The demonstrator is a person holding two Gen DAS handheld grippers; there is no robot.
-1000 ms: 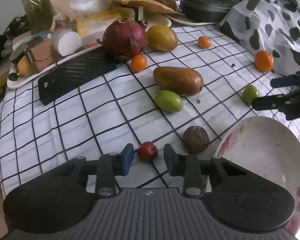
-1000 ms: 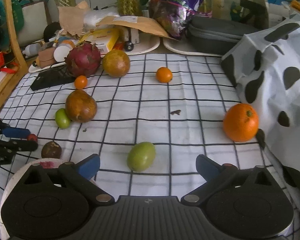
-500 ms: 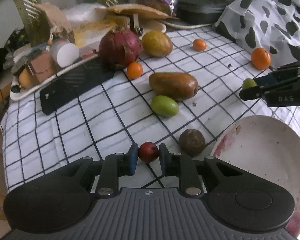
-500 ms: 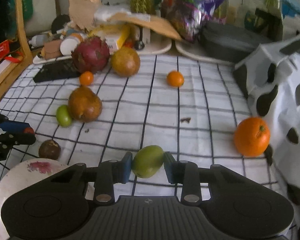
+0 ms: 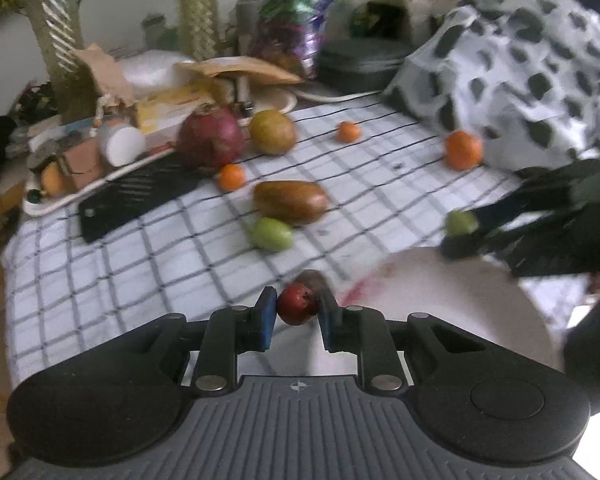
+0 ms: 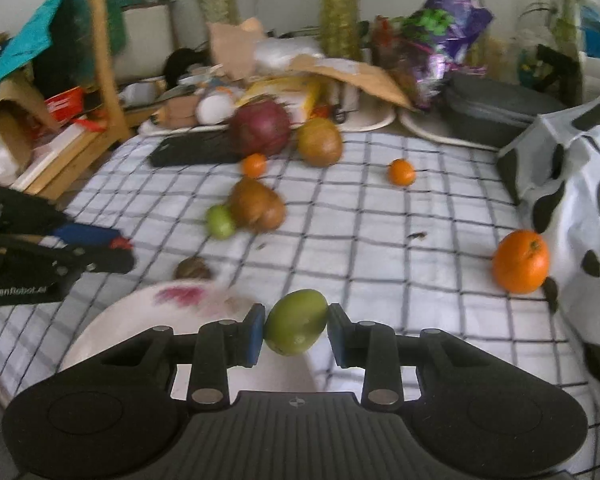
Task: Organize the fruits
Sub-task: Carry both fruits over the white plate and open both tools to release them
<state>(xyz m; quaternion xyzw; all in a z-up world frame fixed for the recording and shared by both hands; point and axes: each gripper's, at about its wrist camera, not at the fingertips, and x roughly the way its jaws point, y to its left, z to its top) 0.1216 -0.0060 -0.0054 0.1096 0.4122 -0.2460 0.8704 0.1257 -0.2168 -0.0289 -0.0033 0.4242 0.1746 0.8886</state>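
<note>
step: carrying fruit to plate [image 5: 480,300] | left tool [image 5: 297,312] grips red fruit [image 5: 298,309] | right tool [image 6: 296,324] grips green fruit [image 6: 297,321] | next: release over plate (likely gently)

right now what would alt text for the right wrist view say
The right gripper holds a green fruit between its blue pads, near the rim of a white plate. Beyond, oranges and other fruit are scattered over a checked cloth, with the left gripper at the left edge.

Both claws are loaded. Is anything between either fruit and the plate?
Nothing visible. The left claw holds the small red fruit near the white plate; the right claw holds the green fruit at its rim.
</note>
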